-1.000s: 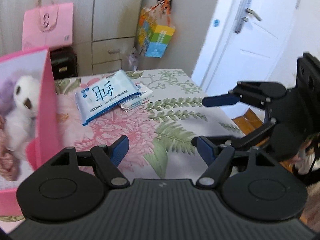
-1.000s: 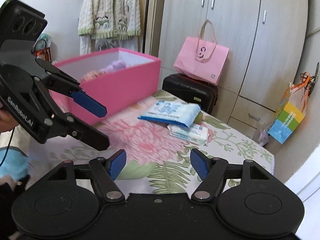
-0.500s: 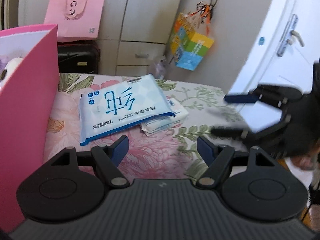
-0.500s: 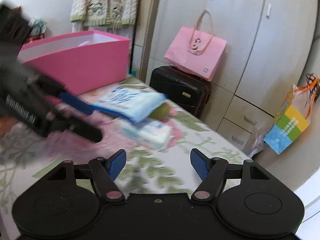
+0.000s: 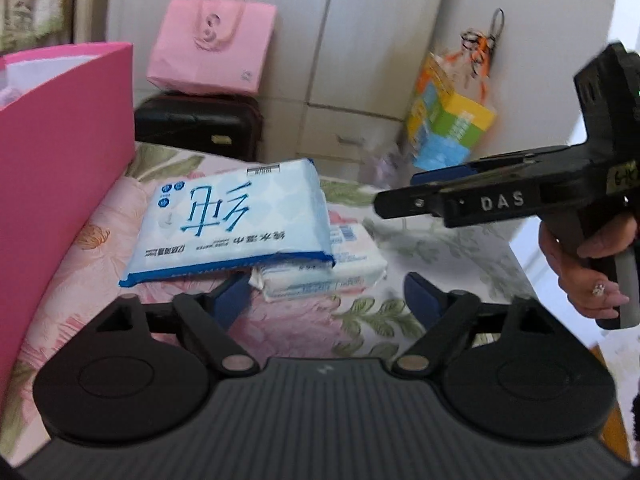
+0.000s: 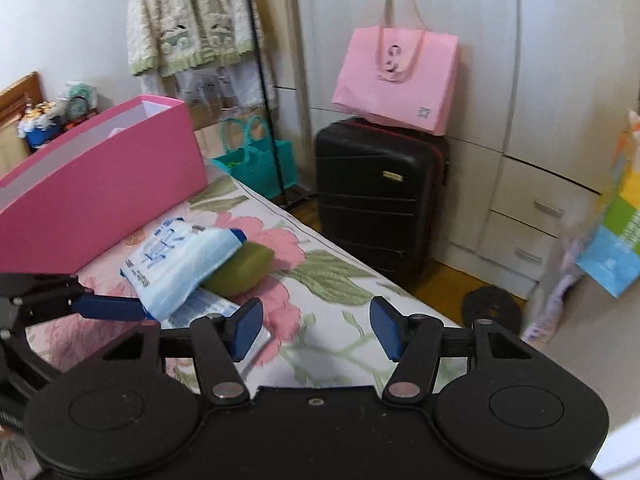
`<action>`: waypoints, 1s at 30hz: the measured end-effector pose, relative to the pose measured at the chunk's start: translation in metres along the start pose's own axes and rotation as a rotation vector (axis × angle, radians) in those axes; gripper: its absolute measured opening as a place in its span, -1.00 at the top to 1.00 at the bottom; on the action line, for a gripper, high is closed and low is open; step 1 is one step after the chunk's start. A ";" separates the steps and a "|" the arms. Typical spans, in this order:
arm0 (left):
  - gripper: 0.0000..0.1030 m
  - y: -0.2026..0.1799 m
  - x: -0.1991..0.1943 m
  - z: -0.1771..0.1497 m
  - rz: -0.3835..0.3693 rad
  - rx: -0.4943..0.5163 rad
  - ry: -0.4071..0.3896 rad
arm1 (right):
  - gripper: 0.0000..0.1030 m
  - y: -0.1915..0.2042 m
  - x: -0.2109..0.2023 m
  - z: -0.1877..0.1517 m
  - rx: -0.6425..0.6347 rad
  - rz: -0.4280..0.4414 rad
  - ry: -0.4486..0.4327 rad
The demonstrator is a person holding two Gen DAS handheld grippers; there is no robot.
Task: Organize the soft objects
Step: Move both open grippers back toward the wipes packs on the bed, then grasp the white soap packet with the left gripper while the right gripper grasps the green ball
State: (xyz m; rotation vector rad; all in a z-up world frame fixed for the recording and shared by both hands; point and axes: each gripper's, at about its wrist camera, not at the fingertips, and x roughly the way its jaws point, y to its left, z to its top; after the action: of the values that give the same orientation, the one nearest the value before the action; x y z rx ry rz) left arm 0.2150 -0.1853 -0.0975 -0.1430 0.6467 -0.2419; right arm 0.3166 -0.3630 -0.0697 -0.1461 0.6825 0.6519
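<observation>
The floral bedspread (image 5: 120, 248) filled a bedroom with pale wardrobes, a pink box (image 6: 100, 184) standing at its far side. Beside that box lay a blue wipes pack (image 5: 236, 220), stacked on a smaller white pack (image 5: 328, 268) and an olive pouch (image 6: 244, 268). The left gripper (image 5: 326, 302) hovered just short of the stack — jaws spread, empty — and the right gripper (image 6: 316, 326) was likewise agape.

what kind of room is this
Most likely a bedroom: a bed with a floral sheet, a wardrobe along the wall, a fuzzy cardigan hanging on a rack, and a black suitcase by the bed.
</observation>
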 end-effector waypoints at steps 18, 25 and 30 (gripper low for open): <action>-0.81 -0.045 0.033 0.001 0.229 0.064 -0.053 | -0.26 -0.006 0.062 0.034 -0.138 0.369 0.094; -0.82 -0.047 0.038 0.003 0.243 0.059 -0.034 | -0.26 0.001 0.072 0.036 -0.126 0.395 0.073; -0.60 -0.039 0.039 0.005 0.230 0.025 -0.024 | 0.10 0.002 0.065 0.032 -0.115 0.414 0.042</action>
State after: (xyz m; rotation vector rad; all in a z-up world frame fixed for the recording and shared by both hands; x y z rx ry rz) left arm 0.2413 -0.2329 -0.1086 -0.0470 0.6300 -0.0266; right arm 0.3715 -0.3177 -0.0857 -0.1254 0.7225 1.0892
